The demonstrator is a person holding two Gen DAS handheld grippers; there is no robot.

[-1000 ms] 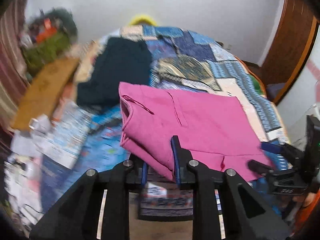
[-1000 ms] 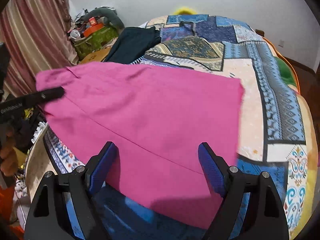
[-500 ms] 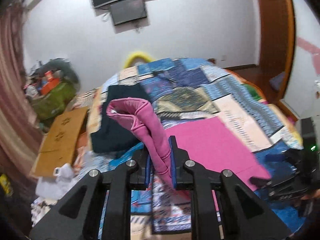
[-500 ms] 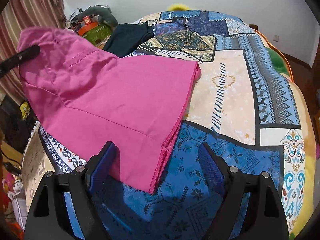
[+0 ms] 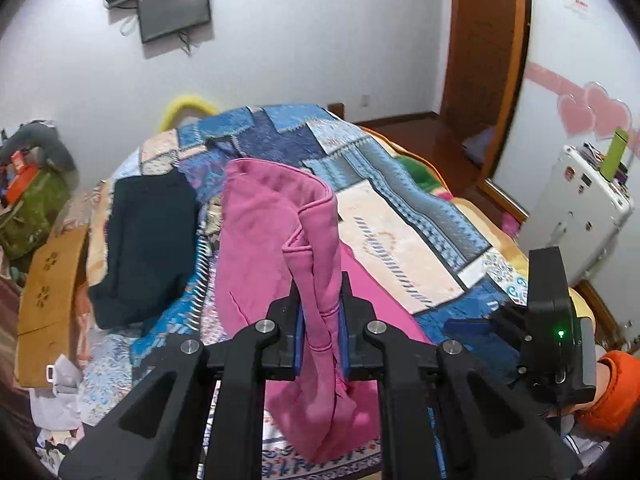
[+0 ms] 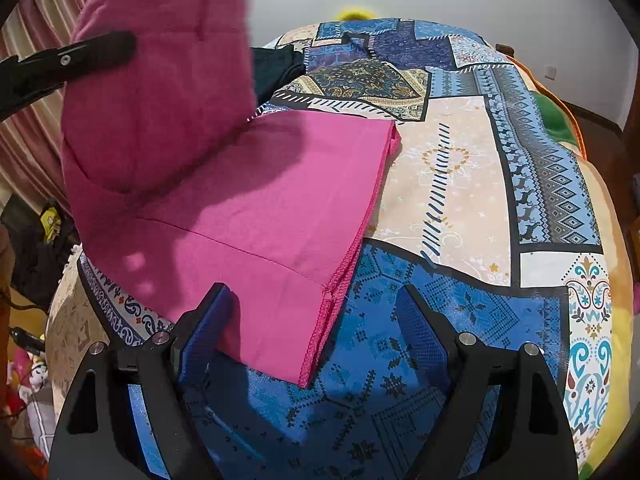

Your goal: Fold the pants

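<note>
Left gripper (image 5: 322, 316) closing on pink pants (image 6: 256, 200); right gripper (image 6: 316, 328) open above hem.

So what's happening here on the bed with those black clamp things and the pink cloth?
A person is folding pink pants on a bed with a patchwork quilt, holding a clamp-like gripper in each hand. The left gripper is closing on a bunched part of the pants, with the cloth between its pads, and holds that end up off the bed. The rest of the pants lies flat. The right gripper is open near the pants' near edge, gripping nothing. A dark garment lies beside them.
</note>
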